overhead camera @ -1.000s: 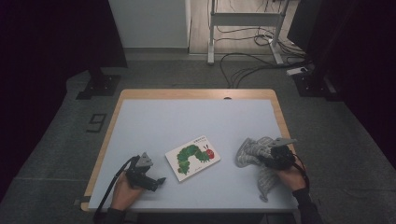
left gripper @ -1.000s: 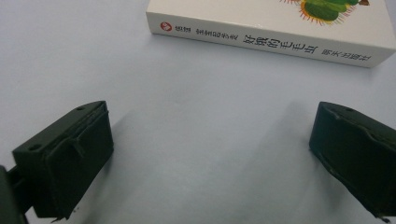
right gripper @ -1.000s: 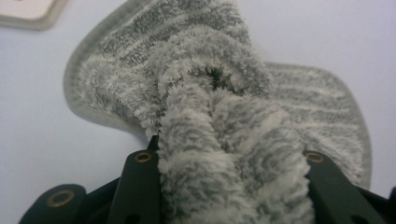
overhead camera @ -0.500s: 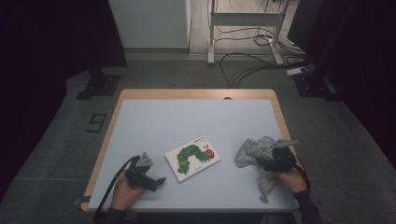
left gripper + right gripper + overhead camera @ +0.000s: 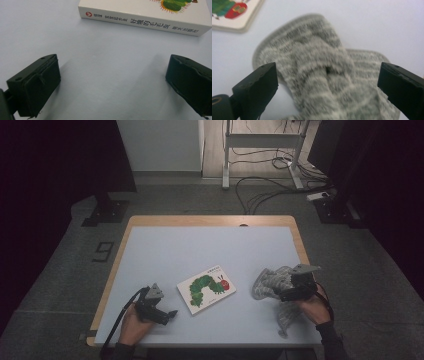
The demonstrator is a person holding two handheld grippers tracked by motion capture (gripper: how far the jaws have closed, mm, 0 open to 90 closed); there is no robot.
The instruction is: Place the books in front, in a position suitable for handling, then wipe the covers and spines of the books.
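Observation:
A grey striped knitted cloth lies crumpled at the table's right front, with a strip trailing toward the front edge. My right gripper hovers over it; its jaws have just been opening and now stand wide, the cloth lying between them untouched by the pads. A white picture book with a green caterpillar lies flat near the middle front. My left gripper rests open on the table just left of the book, whose spine faces it, with bare table between its jaws.
The pale blue table top has a wooden rim. Beyond its far edge are a metal stand and floor cables. A dark bracket lies on the floor at the left.
The right gripper's jaws have opened wide and let go of the grey cloth, which now lies loose under them. The left gripper and the book have stayed put.

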